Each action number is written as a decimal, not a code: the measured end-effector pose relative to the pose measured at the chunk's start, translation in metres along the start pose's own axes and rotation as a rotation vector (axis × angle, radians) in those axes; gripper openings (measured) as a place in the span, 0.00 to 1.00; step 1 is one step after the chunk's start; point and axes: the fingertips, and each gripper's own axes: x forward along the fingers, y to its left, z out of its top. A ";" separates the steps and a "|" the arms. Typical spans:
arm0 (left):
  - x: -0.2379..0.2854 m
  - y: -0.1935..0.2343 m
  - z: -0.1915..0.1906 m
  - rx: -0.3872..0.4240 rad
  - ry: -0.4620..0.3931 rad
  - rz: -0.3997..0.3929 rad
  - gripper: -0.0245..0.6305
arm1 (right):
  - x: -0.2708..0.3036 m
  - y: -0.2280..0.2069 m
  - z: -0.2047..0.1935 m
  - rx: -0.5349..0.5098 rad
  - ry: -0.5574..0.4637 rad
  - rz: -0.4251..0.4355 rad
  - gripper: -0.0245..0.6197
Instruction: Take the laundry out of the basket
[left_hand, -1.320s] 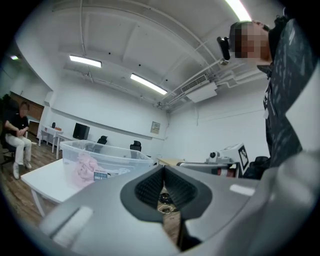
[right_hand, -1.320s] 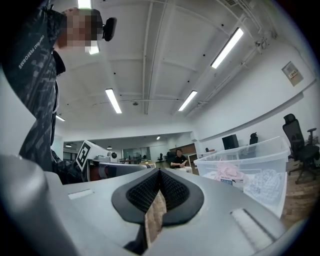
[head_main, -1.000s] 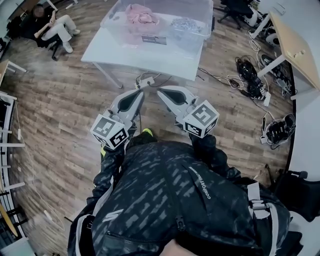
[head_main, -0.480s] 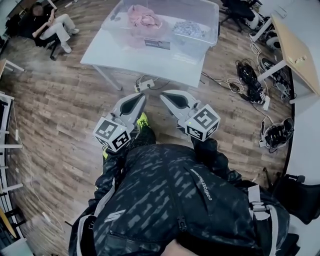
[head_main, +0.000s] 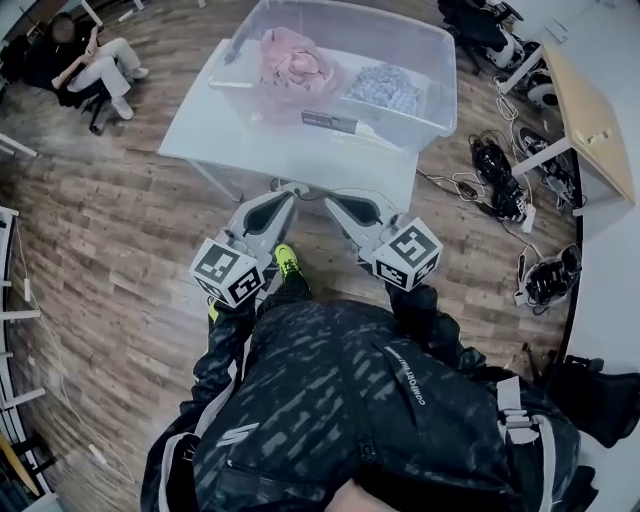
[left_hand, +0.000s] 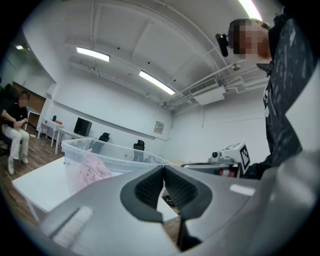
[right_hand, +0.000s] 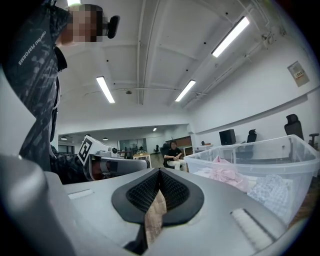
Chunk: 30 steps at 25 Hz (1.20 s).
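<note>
The laundry sits in the clear plastic basket (head_main: 380, 130) on the white table (head_main: 220, 130), with a pink bunched-up cloth (head_main: 295, 62) on one side and a blue-and-white patterned cloth (head_main: 383, 88) beside it. Both look soft, light and floppy, so they should not break. I think the best spot to pinch is a raised fold at the top of each pile. The left gripper (head_main: 287, 192) and the right gripper (head_main: 330, 196) are both closed tight with nothing in them, short of the basket, so they must open first.
</note>
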 end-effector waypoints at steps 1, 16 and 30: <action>0.004 0.010 0.005 -0.001 -0.002 -0.008 0.05 | 0.011 -0.006 0.003 -0.003 0.002 -0.004 0.04; 0.069 0.159 0.064 -0.029 0.004 -0.156 0.05 | 0.167 -0.088 0.053 -0.057 0.030 -0.057 0.04; 0.102 0.239 0.101 -0.009 -0.002 -0.172 0.05 | 0.231 -0.139 0.097 -0.148 0.060 -0.072 0.04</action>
